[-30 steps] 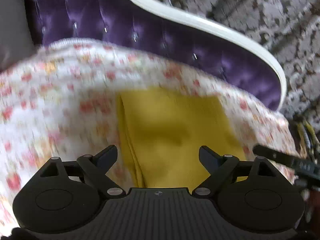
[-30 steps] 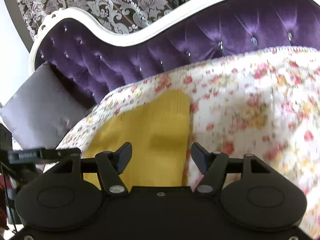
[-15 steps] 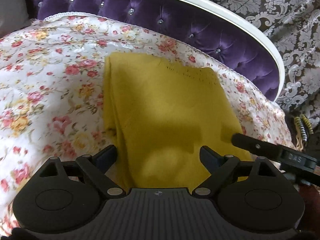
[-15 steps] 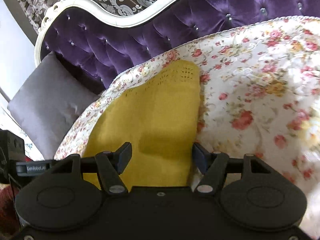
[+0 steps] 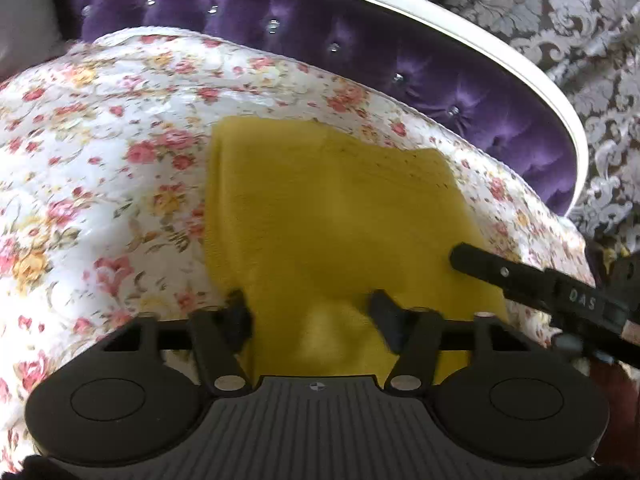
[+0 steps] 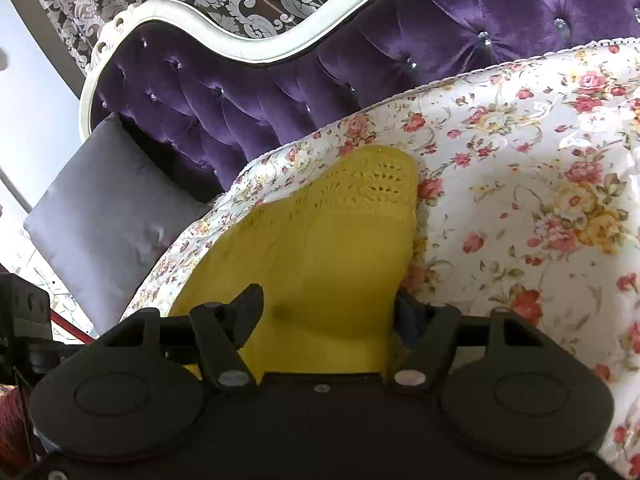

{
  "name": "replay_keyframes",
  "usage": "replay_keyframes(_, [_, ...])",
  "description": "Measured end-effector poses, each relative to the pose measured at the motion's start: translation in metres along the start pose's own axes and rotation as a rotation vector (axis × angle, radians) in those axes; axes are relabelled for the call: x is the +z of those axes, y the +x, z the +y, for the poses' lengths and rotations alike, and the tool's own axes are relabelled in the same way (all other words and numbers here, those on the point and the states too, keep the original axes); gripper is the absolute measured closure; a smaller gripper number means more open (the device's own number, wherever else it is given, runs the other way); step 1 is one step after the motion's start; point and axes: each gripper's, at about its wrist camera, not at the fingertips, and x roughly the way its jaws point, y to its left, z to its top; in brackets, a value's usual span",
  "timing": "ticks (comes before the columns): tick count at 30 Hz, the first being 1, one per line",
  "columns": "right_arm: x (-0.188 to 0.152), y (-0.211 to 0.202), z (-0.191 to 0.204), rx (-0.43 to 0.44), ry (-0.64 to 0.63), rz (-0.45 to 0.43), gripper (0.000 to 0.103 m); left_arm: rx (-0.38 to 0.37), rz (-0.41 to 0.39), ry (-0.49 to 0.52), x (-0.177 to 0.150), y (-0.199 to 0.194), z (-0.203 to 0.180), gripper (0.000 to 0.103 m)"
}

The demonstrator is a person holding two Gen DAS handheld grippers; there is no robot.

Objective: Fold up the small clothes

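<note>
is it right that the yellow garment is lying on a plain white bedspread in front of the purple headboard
Not quite: the bedspread is floral, white with pink and yellow roses, not plain. The right wrist view shows the yellow garment lying on it in front of the purple headboard.

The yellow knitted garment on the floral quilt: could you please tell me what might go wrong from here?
1. The left gripper, whose jaws have just been closing over the yellow knitted garment, may pinch the floral quilt too.
2. The right gripper straddles the near edge, so uneven lifting could skew the fold.
</note>
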Motion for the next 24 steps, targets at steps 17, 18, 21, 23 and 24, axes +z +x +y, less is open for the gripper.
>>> replay_keyframes(17, [-0.006, -0.043, 0.029, -0.078, 0.017, 0.012, 0.067, -0.128, 0.033, -0.117, -0.01, -0.035, 0.002, 0.086])
replay_keyframes(18, [-0.009, -0.048, 0.031, -0.081, 0.018, 0.016, 0.067, -0.139, 0.041, -0.11, -0.013, -0.038, -0.002, 0.086])
replay_keyframes(21, [-0.021, -0.066, 0.036, -0.083, 0.04, 0.032, 0.067, -0.165, 0.069, -0.098, -0.027, -0.046, -0.01, 0.087])
replay_keyframes(23, [-0.029, -0.079, 0.037, -0.09, 0.059, 0.046, 0.067, -0.177, 0.086, -0.099, -0.038, -0.051, -0.015, 0.087])
replay_keyframes(24, [-0.032, -0.084, 0.039, -0.09, 0.068, 0.049, 0.067, -0.187, 0.093, -0.101, -0.043, -0.055, -0.016, 0.087])
